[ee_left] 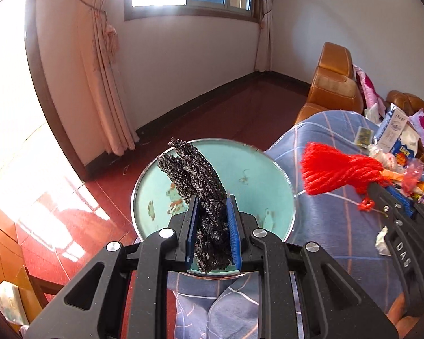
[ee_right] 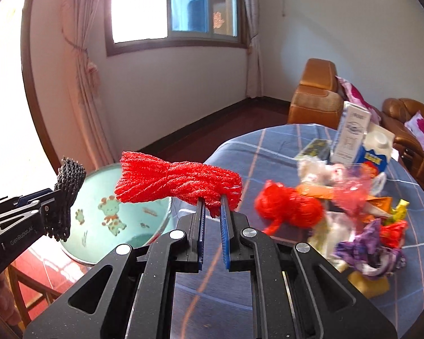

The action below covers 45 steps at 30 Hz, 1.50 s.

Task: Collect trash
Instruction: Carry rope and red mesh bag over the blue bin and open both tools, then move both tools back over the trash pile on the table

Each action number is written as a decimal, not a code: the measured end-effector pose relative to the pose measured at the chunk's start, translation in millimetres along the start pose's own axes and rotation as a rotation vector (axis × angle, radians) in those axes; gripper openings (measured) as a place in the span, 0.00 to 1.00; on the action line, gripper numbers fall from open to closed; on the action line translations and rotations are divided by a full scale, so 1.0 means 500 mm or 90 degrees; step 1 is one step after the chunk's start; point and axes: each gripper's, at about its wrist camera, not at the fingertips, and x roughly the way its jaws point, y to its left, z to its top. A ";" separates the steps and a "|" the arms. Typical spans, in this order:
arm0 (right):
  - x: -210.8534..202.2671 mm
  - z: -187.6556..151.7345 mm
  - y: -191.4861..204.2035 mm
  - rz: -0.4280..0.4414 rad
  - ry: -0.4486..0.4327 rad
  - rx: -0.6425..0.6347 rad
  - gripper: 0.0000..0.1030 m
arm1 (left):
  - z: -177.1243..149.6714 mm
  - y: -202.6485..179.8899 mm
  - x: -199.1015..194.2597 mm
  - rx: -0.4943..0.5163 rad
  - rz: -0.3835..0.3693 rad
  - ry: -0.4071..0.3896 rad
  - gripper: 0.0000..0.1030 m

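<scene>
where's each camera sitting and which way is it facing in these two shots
Left wrist: sits on the left tongs, looking along them and down at the teal basin; they grip a black yarn bundle; the right tongs show at the right edge.
Right wrist: sits on the right tongs, which grip a red yarn bundle; beyond lies the trash pile on the table; the left tongs show at the left edge.
Shared: basin, both bundles, checked tablecloth, window, sofa.

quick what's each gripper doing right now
left gripper: shut on the black yarn
right gripper: shut on the red yarn
</scene>
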 end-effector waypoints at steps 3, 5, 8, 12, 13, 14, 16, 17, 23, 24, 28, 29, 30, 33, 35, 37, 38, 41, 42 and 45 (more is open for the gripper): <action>0.034 -0.010 0.034 0.008 0.025 -0.018 0.11 | -0.005 0.015 0.029 -0.004 0.005 0.016 0.19; 0.059 -0.015 0.059 0.011 0.041 -0.034 0.11 | -0.006 0.020 0.044 -0.008 0.006 0.027 0.19; 0.092 -0.021 0.091 0.024 0.065 -0.050 0.11 | -0.009 0.033 0.068 -0.011 0.010 0.042 0.20; 0.123 -0.026 0.109 0.045 0.089 -0.054 0.22 | -0.014 0.046 0.088 -0.019 0.021 0.058 0.22; 0.127 -0.026 0.110 0.053 0.094 -0.050 0.34 | -0.016 0.048 0.091 -0.021 0.023 0.062 0.23; 0.127 -0.026 0.107 0.061 0.094 -0.042 0.37 | -0.018 0.051 0.093 -0.023 0.027 0.065 0.24; 0.122 -0.026 0.104 0.067 0.087 -0.035 0.39 | -0.021 0.056 0.095 -0.026 0.035 0.067 0.32; 0.118 -0.025 0.101 0.070 0.085 -0.033 0.40 | -0.023 0.056 0.095 -0.027 0.041 0.067 0.40; 0.075 -0.012 0.074 0.078 0.048 0.009 0.64 | -0.025 0.045 0.062 -0.027 0.081 0.025 0.75; 0.061 -0.010 0.064 0.076 0.037 0.021 0.71 | -0.024 0.043 0.055 -0.025 0.086 0.017 0.77; 0.013 -0.004 0.022 0.060 -0.004 0.061 0.85 | -0.022 0.034 0.021 -0.033 0.101 -0.031 0.92; 0.002 -0.005 0.012 0.053 -0.012 0.067 0.86 | -0.023 0.031 0.013 -0.041 0.099 -0.040 0.92; -0.009 -0.007 -0.001 0.042 -0.020 0.073 0.88 | -0.023 0.028 0.008 -0.046 0.096 -0.044 0.93; -0.030 -0.015 -0.032 0.000 -0.032 0.085 0.91 | -0.024 0.003 -0.003 -0.037 0.083 -0.041 0.93; -0.042 -0.022 -0.052 -0.013 -0.036 0.094 0.91 | -0.027 -0.020 -0.013 -0.021 0.083 -0.046 0.93; -0.056 -0.029 -0.073 -0.033 -0.041 0.102 0.91 | -0.032 -0.042 -0.025 0.004 0.086 -0.057 0.93; -0.063 -0.033 -0.080 -0.038 -0.042 0.101 0.91 | -0.037 -0.056 -0.031 0.020 0.089 -0.067 0.93; -0.082 -0.046 -0.100 -0.056 -0.041 0.085 0.91 | -0.051 -0.104 -0.049 0.070 0.097 -0.099 0.93; -0.089 -0.052 -0.110 -0.063 -0.040 0.084 0.91 | -0.057 -0.120 -0.054 0.088 0.096 -0.105 0.93; -0.110 -0.068 -0.142 -0.073 -0.041 0.097 0.91 | -0.063 -0.153 -0.055 0.105 0.056 -0.074 0.94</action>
